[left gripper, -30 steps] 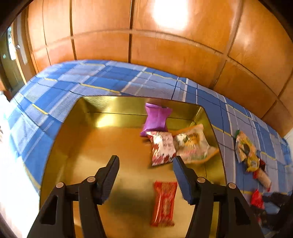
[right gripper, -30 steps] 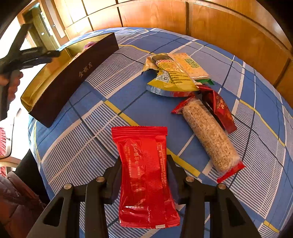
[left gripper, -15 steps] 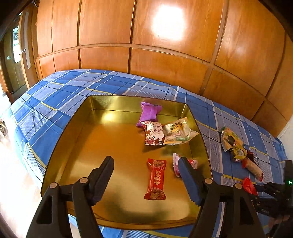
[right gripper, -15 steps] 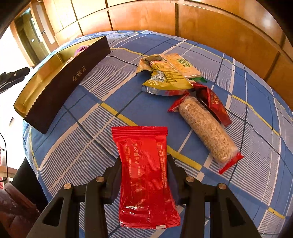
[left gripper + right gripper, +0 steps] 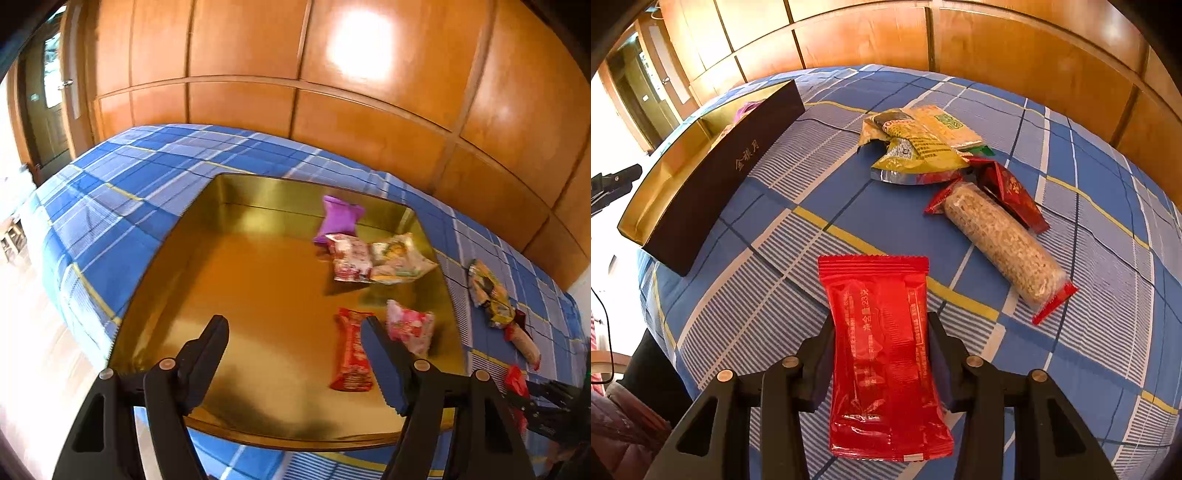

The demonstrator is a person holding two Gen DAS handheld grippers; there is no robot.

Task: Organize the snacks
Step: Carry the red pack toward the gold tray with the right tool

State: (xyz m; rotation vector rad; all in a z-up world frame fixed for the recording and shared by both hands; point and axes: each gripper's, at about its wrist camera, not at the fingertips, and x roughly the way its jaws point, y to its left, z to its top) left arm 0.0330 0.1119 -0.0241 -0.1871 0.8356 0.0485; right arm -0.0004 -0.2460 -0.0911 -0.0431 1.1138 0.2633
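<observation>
we've got our right hand-held gripper (image 5: 881,354) clamped on a glossy red plastic snack packet (image 5: 882,354), its fingers pressed against both sides, held above the blue plaid tablecloth (image 5: 894,218) on the table. our left hand-held gripper (image 5: 295,354) is spread wide with nothing in it, hanging over the near edge of the shallow gold-lined box (image 5: 258,280).

inside that box: a purple wrapped candy (image 5: 338,219) toward the far wall, a red-and-white packet (image 5: 349,258) touching a pale gold crinkly packet (image 5: 400,258) just in front of it, and nearer us a red patterned bar (image 5: 351,350) beside a pink-and-white packet (image 5: 410,328), both close to the box's right wall.

right of the box, on the cloth, there's a loose pile: a yellow foil bag (image 5: 916,155) overlapping a pale cracker pack (image 5: 945,123), then a clear-wrapped grain roll with red ends (image 5: 1001,243) lying against a dark red pouch (image 5: 1010,192). the box's outer side is dark brown with gold characters (image 5: 748,157).
</observation>
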